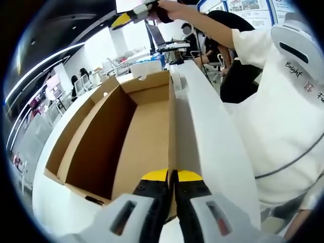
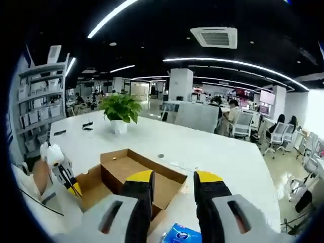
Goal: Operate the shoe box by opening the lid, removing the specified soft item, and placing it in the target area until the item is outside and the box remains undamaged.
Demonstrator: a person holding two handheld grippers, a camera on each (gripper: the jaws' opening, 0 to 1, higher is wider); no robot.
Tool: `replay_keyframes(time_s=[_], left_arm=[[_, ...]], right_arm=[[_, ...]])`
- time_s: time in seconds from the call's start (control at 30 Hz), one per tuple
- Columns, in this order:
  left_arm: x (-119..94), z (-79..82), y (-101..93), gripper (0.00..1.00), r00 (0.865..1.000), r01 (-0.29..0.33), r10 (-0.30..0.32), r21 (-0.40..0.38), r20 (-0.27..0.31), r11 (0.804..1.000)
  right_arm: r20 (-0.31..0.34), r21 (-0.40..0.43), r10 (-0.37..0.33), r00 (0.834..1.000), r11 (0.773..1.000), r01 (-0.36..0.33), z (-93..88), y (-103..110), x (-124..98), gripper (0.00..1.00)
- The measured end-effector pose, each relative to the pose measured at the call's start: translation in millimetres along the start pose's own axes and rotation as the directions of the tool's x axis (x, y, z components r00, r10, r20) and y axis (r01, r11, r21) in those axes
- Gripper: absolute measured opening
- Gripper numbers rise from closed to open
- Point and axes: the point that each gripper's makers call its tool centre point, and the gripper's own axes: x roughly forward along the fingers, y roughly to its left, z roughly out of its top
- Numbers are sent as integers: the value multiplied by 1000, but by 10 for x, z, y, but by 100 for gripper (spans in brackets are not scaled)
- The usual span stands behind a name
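One cardboard shoe box [image 1: 126,136] is lying open on the white bench [image 1: 212,131], its brown inside looking bare as far as the left gripper view is showing, with the flap folded out along its left side. The left gripper [image 1: 171,177] is sitting at the box's near right wall with its yellow-tipped jaws drawn together, apparently pinching that thin wall edge, though the contact itself is hard to confirm. The right gripper [image 2: 174,178] is hovering above the box [image 2: 134,174] with jaws apart, holding nothing. The box is likely light and thin-walled, creasing easily, so steadying it by a wall edge rather than squeezing a panel seems wise. A blue packet [image 2: 182,234], possibly the soft item, is peeking between the right gripper's jaws at the near edge; it is cut off, so its identity and softness are staying uncertain. A potted plant [image 2: 120,112] is standing far off on the bench.
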Motion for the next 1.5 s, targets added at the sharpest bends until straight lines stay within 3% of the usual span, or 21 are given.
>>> replay_keyframes(time_s=[0.07,0.17,0.2,0.23,0.27,0.3,0.37,0.4,0.47,0.53,0.63,0.67,0.77,0.93,1.0,1.13,1.2,1.27,1.33,1.37,1.5], left_arm=[[-3,2,4,3,1000,3,-3,-3,3,1000],[-2,5,2,3,1000,5,-5,-2,4,1000],[-2,5,2,3,1000,5,-5,-2,4,1000],[-2,5,2,3,1000,6,-6,-4,2,1000],[-1,5,2,3,1000,7,-7,-4,2,1000],[-1,6,2,3,1000,6,-6,-4,2,1000],[-2,7,2,3,1000,7,-7,-4,3,1000],[-2,8,1,3,1000,9,-9,-5,2,1000],[-1,7,0,3,1000,13,-13,-8,0,1000],[-2,6,0,3,1000,16,-16,-12,0,1000],[-4,5,-2,3,1000,15,-15,-11,1,1000],[-4,5,-2,3,1000,15,-15,-10,2,1000],[-4,4,-5,3,1000,15,-15,-10,1,1000],[-6,3,-6,3,1000,13,-13,-12,2,1000],[-2,3,-7,3,1000,13,-13,-12,-1,1000],[-5,4,-2,3,1000,13,-13,-13,2,1000],[-1,4,-2,3,1000,13,-13,-10,-1,1000],[16,6,-21,2,1000,4,-4,1,-15,1000],[13,2,-23,2,1000,5,-5,-1,-18,1000],[11,1,-8,2,1000,10,-10,-18,-21,1000],[7,-3,17,1,999,32,-33,-47,-25,998]], right_arm=[[14,10,6,1000,1000,-6,101,32,44,45],[18,80,21,1000,997,-22,190,43,96,38],[16,81,22,1000,996,-24,207,39,124,36],[17,42,74,997,996,-75,238,111,184,36],[17,45,68,998,997,-68,243,100,202,37],[6,58,53,999,997,-53,242,72,238,39],[-35,94,90,995,992,-87,220,131,311,38],[-94,91,110,989,991,-101,182,161,346,38],[-149,22,97,984,995,-95,208,132,371,31],[-176,-98,18,984,994,-36,335,20,392,21],[-187,4,69,980,998,-70,418,101,460,23],[-183,3,62,981,998,-62,437,75,491,23],[-247,-27,27,969,999,-34,341,-11,618,26],[-246,7,23,969,1000,-22,331,-71,779,32],[-286,67,28,958,998,-9,223,-71,912,30],[-321,95,46,946,995,-16,89,-62,1124,28],[-371,86,37,928,996,-5,-31,-101,1208,23],[-363,119,29,931,993,15,9,-185,1272,21],[-318,178,38,947,984,20,92,-210,1320,21],[-319,214,54,946,977,16,70,-226,1357,21],[-359,181,29,933,983,39,-75,-258,1455,21]])
